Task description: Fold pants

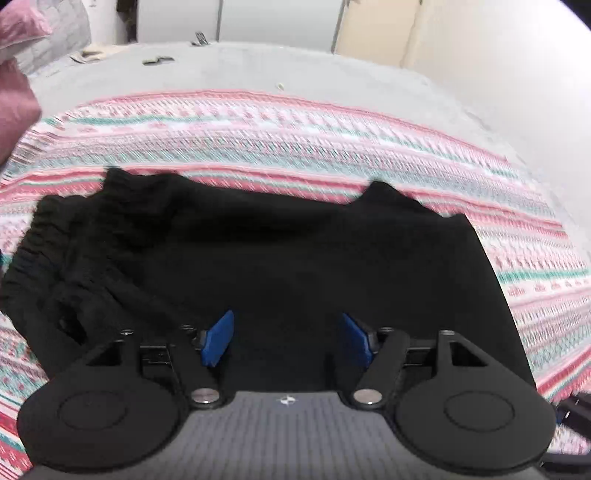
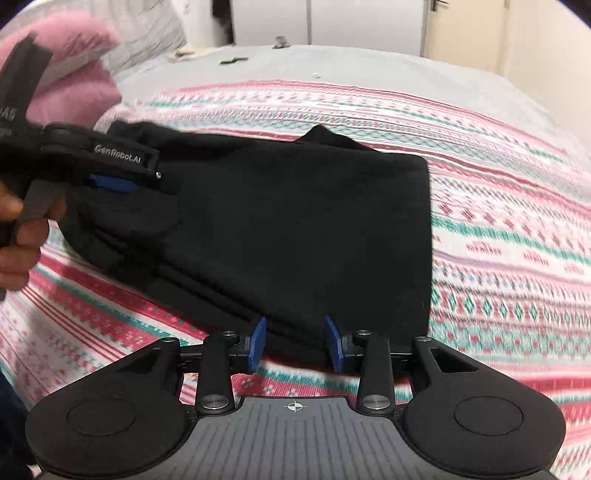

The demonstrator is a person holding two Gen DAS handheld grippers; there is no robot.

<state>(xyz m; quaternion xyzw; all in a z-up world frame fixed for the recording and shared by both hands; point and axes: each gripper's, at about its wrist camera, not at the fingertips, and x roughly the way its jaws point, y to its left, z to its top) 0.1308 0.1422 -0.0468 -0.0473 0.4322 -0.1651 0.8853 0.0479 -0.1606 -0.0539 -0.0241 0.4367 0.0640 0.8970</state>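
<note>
- The black pants [image 2: 280, 229] lie folded into a compact block on the striped blanket [image 2: 509, 258], which covers the grey bed [image 2: 369, 62].
- Right gripper [image 2: 294, 343]: its blue pads [image 2: 257, 343] stand apart, empty, at the near edge of the pants. The layered fold edge of the pants lies just in front of and between the pads; a strip of blanket shows below them. Contact with the cloth cannot be told.
- Left gripper [image 1: 286, 341]: its blue pads [image 1: 218, 343] stand wide apart, with nothing clamped. Black cloth of the pants [image 1: 266, 258] fills the gap between and beyond them; whether the pads touch the cloth cannot be told.
- Right wrist view only: the left gripper [image 2: 122, 183] appears from the side over the left end of the pants, held by a hand [image 2: 18, 240]. Its finger carries lettering, and a blue pad shows beneath it above the cloth. This view also shows the stacked layers along the near fold and the straight right edge of the pants.
- Left wrist view only: the gathered, ribbed waistband [image 1: 62, 258] at the left end of the pants, and two raised peaks of cloth along the far edge.
- Both views: a pink pillow [image 2: 74, 74] beyond the left end of the pants, and white cupboard doors [image 1: 277, 18] behind the bed.
- Both frames are motion-blurred; fine detail of the cloth is unreadable.
</note>
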